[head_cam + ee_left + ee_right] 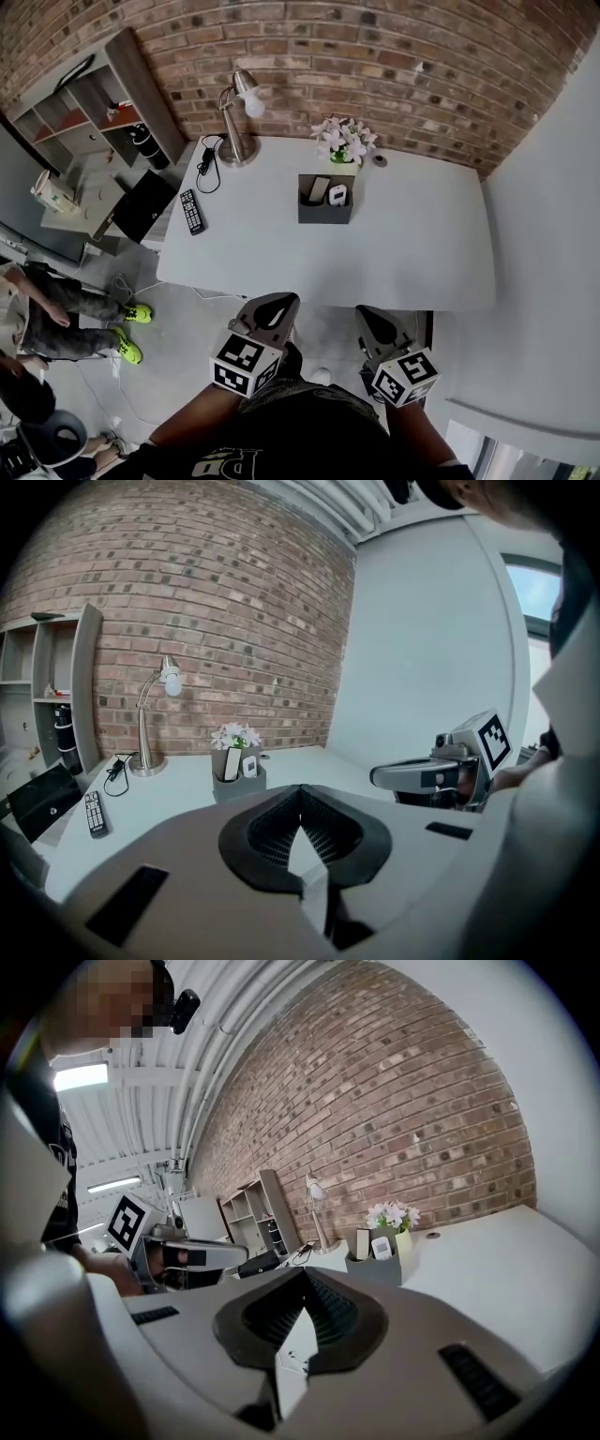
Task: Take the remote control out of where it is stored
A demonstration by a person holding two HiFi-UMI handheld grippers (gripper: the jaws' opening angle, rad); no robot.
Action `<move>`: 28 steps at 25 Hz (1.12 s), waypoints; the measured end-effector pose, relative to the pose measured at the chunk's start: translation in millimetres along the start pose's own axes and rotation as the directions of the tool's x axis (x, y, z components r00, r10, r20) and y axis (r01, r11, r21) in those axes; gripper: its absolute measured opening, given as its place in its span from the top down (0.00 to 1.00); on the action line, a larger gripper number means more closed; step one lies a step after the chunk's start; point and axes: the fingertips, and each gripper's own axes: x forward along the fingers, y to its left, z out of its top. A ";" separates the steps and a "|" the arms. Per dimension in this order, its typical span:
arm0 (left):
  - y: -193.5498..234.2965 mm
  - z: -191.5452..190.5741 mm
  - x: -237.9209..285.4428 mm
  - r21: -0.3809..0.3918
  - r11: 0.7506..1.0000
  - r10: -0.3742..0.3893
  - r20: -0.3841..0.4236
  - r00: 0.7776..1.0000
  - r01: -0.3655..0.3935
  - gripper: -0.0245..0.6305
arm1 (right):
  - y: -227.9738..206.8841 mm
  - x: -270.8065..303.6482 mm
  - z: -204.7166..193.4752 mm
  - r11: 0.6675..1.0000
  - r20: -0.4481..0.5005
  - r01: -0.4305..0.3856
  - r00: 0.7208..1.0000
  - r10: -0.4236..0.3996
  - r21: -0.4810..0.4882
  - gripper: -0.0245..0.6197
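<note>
A dark grey holder (326, 208) stands at the back middle of the white table (412, 253), with two pale remote controls upright in it, a slim one (319, 188) and a shorter one with a screen (338, 195). Both gripper views show the holder (238, 782) (377, 1269) far ahead. My left gripper (279, 302) (301, 792) and my right gripper (368, 316) (302, 1275) hang side by side off the table's near edge, above the floor. Both are shut with nothing between the jaws, well short of the holder.
A black remote (191, 211) lies near the table's left edge. A desk lamp (240, 117) with a cable and a pot of flowers (344, 141) stand along the brick wall. A shelf unit (98, 98) and a person's legs (66, 319) are off to the left.
</note>
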 end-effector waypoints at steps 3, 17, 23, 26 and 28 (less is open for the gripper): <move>23.6 5.8 13.8 0.001 1.000 -0.006 -0.011 1.000 0.006 0.95 | -9.1 27.2 8.8 1.000 -0.014 0.013 1.000 -0.013 -0.008 0.95; 120.3 5.6 73.1 0.038 0.997 -0.069 -0.080 0.994 0.072 0.95 | -76.8 143.0 19.5 0.980 -0.085 0.172 0.980 -0.180 -0.099 0.95; 143.2 6.3 94.2 0.053 0.994 -0.088 -0.099 0.991 0.094 0.95 | -104.3 172.2 30.0 0.968 -0.068 0.225 0.970 -0.233 -0.109 0.95; 146.6 4.9 100.7 0.043 0.994 -0.094 -0.112 0.989 0.100 0.95 | -113.4 182.8 31.2 0.967 -0.082 0.232 0.967 -0.241 -0.104 0.95; 148.4 5.1 106.2 0.041 0.994 -0.093 -0.124 0.988 0.099 0.95 | -121.3 190.6 33.1 0.967 -0.091 0.232 0.966 -0.241 -0.102 0.95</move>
